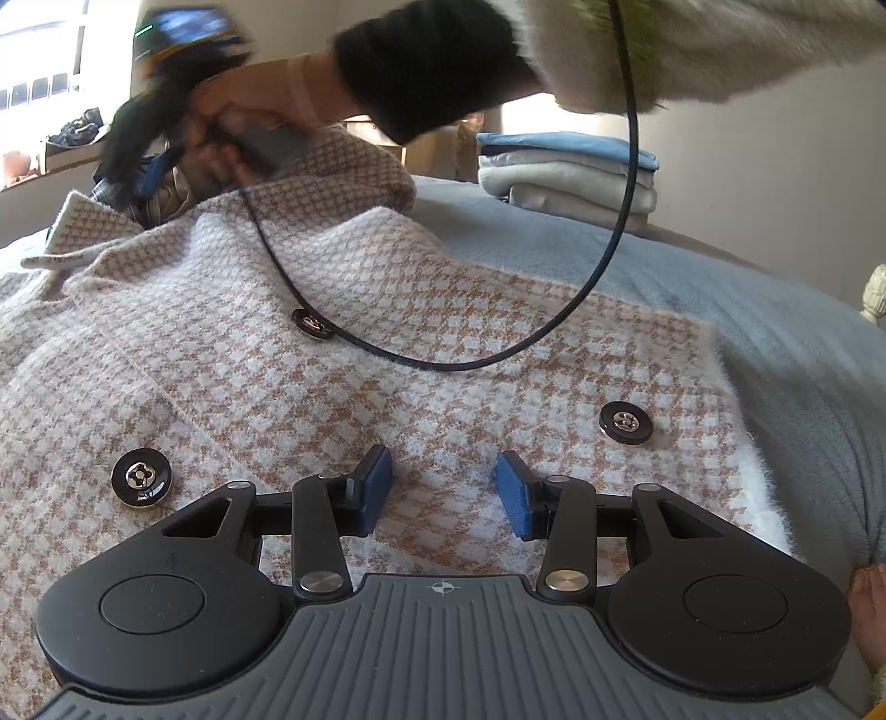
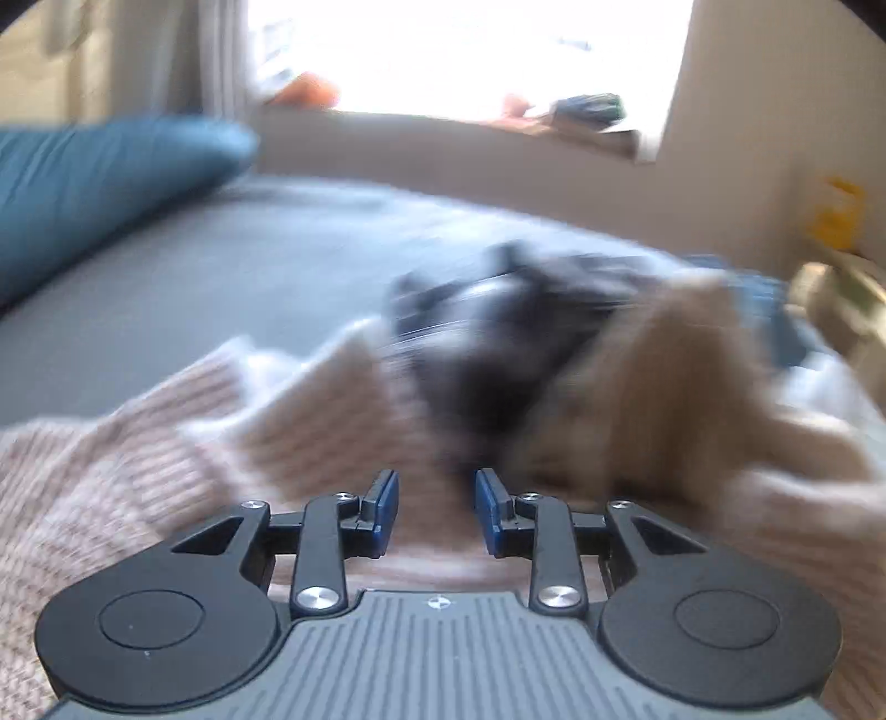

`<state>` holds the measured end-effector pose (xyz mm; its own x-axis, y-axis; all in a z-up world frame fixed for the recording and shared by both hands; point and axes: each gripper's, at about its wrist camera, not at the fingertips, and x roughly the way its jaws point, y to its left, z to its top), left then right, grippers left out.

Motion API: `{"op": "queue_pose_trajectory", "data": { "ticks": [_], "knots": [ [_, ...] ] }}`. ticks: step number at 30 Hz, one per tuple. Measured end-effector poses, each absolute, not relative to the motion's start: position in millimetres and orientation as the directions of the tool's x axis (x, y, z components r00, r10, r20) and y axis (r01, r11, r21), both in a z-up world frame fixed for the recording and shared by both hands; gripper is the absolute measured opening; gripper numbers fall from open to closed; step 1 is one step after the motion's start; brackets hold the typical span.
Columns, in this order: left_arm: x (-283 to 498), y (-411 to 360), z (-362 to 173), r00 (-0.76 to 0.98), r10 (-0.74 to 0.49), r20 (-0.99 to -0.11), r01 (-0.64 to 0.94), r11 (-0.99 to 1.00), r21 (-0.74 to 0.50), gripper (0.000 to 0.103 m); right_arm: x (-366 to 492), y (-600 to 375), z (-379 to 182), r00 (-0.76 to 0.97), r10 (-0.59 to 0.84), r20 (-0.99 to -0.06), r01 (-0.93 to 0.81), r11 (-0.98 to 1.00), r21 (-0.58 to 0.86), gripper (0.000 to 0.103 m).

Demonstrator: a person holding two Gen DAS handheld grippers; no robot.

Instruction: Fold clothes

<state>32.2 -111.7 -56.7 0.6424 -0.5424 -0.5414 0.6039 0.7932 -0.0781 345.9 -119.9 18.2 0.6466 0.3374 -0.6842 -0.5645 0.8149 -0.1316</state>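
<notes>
A pink-and-white houndstooth knit garment (image 1: 310,354) lies spread across a bed covered with a blue-grey blanket (image 1: 720,288), filling the centre and left of the left wrist view. Three black buttons sit on it: one at lower left (image 1: 141,477), one at right of centre (image 1: 626,422), and one nearer the middle (image 1: 313,324). A black cable (image 1: 609,266) loops from the top of the frame down onto the fabric.

The left tool (image 1: 443,487) hovers at bottom centre with its blue pads (image 1: 518,495) partly apart, just above the cloth, with nothing between them.

At upper left, a hand (image 1: 243,111) in a black cuff and pale fuzzy sleeve (image 1: 664,50) lifts a fold of the garment; it is blurred. A stack of folded clothes (image 1: 565,171) rests at upper right on the bed.

In the right wrist view, heavily blurred, the right tool (image 2: 436,512) stands narrowly apart over the same knit; nothing is clearly gripped. A teal pillow (image 2: 99,188) lies at upper left, and a bright window (image 2: 470,50) is above.
</notes>
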Motion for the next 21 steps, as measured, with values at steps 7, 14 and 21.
{"op": "queue_pose_trajectory", "data": {
  "ticks": [7, 14, 21],
  "knots": [
    [31, -114, -58, 0.650, -0.536, -0.538, 0.601, 0.797, -0.069, 0.042, 415, -56, -32, 0.545, 0.310, -0.779, -0.517, 0.856, -0.021, 0.029],
    [29, -116, -59, 0.653, -0.535, -0.536, 0.600, 0.797, -0.065, 0.042, 419, -82, -6, 0.546, 0.366, -0.754, -0.499, 0.864, 0.058, 0.030],
    [30, -115, -59, 0.653, -0.535, -0.536, 0.600, 0.798, -0.065, 0.042, 358, -146, 42, 0.487, 0.385, -0.784, -0.621, 0.784, 0.000, 0.030]
  ]
}}
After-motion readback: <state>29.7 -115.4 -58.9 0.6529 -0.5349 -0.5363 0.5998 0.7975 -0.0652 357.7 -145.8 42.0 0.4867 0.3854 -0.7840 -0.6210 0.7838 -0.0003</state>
